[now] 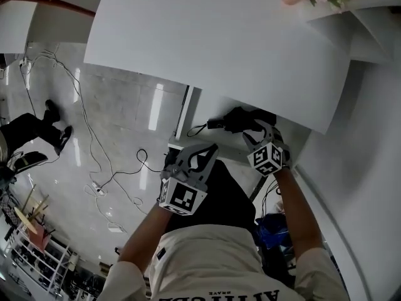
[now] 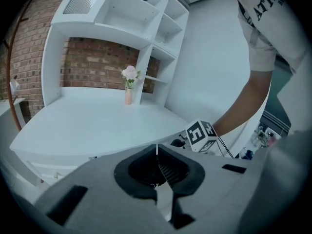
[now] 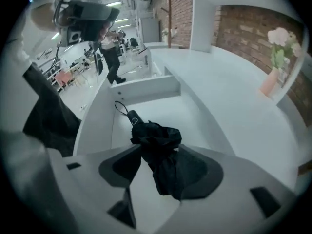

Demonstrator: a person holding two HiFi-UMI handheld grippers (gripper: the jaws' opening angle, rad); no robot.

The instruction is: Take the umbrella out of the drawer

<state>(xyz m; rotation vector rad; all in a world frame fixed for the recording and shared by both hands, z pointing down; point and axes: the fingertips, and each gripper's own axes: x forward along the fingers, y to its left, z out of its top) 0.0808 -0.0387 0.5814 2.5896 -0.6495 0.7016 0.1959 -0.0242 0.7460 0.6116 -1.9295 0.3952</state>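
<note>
A black folded umbrella (image 3: 157,147) lies in the open white drawer (image 3: 146,87) under the desk, its handle and wrist loop (image 3: 120,106) pointing toward the drawer's far wall. My right gripper (image 3: 164,151) reaches down into the drawer with its jaws open on either side of the umbrella's crumpled cloth. In the head view the umbrella (image 1: 238,118) shows dark just under the desk edge, with the right gripper (image 1: 255,129) over it. The left gripper (image 1: 210,150) hangs in front of the drawer (image 1: 187,115), shut on nothing. Its jaws meet in the left gripper view (image 2: 157,149).
The white desk top (image 1: 219,36) overhangs the drawer. A pink vase of flowers (image 2: 128,92) stands at its back by the white shelving (image 2: 151,28). Cables and a power strip (image 1: 97,188) lie on the floor at left, where another person's legs (image 1: 34,130) show.
</note>
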